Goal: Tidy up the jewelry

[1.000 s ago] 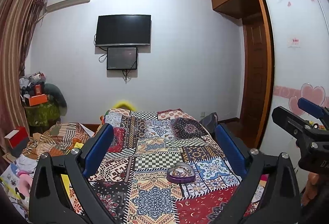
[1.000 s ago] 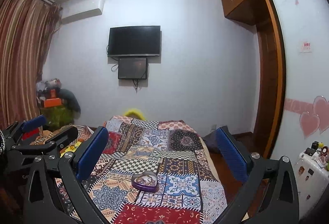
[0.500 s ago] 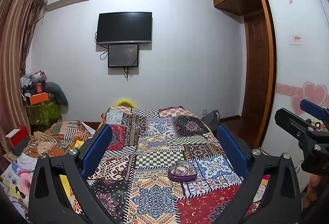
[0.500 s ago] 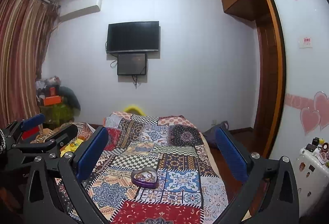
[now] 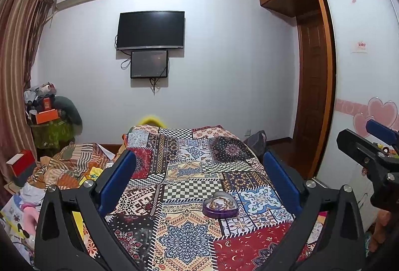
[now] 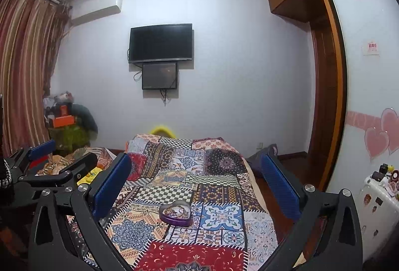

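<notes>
A purple heart-shaped tin (image 5: 220, 206) lies open on the patchwork bedspread (image 5: 189, 166), with tangled beads and chains inside; the right wrist view has the same tin (image 6: 176, 213) nearer its centre. My left gripper (image 5: 199, 181) hangs open above the bed, well short of the tin, nothing between its blue pads. My right gripper (image 6: 197, 181) is also open and empty, raised above the bed. Each gripper shows in the other's view: the right gripper (image 5: 369, 146) at the right edge, the left gripper (image 6: 49, 161) at the left edge.
A heap of clothes and bags (image 5: 62, 171) lies left of the bed. A sliding wardrobe door with pink hearts (image 5: 361, 96) stands on the right. A white case with small items (image 6: 379, 186) sits at the right. A television (image 5: 150, 30) hangs on the far wall.
Both views have tilted slightly upward and shifted a little; the tin sits lower in frame. Both grippers stay open and empty.
</notes>
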Motion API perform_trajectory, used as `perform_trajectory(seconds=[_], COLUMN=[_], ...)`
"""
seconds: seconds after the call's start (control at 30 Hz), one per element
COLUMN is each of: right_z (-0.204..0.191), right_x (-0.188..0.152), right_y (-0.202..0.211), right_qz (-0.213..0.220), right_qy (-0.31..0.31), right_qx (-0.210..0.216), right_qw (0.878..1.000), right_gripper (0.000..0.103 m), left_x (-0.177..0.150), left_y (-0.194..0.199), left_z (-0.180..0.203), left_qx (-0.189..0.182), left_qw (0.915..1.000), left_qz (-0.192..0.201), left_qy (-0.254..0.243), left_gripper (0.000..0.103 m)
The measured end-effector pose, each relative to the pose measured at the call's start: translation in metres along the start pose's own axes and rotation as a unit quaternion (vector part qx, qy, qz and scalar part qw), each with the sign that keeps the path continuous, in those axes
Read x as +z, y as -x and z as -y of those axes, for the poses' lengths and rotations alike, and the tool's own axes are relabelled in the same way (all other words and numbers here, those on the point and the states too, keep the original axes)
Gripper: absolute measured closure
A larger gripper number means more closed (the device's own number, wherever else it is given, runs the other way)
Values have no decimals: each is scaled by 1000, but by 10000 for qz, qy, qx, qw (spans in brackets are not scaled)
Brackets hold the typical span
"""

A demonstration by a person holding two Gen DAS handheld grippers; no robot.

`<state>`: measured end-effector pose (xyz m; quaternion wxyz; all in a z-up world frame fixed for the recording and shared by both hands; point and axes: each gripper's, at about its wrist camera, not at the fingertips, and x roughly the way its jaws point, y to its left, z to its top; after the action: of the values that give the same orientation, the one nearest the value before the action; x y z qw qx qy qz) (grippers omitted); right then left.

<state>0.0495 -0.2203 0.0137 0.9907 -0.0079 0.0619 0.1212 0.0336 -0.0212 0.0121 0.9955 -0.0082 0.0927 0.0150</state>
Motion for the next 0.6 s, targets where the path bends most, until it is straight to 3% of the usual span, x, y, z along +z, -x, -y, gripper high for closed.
perform_trajectory(seconds=[0.6], right_z=[-2], right_x=[-1], right_y=[-1], right_qz=[-79], right_qy=[-9], right_qx=[-19], right_qw=[10000], right_gripper=[0], left_x=[0], left_y=[-1], left_z=[-1], left_qx=[-41], left_qw=[10000], left_qz=[-18], left_qy=[71], left_gripper=[1])
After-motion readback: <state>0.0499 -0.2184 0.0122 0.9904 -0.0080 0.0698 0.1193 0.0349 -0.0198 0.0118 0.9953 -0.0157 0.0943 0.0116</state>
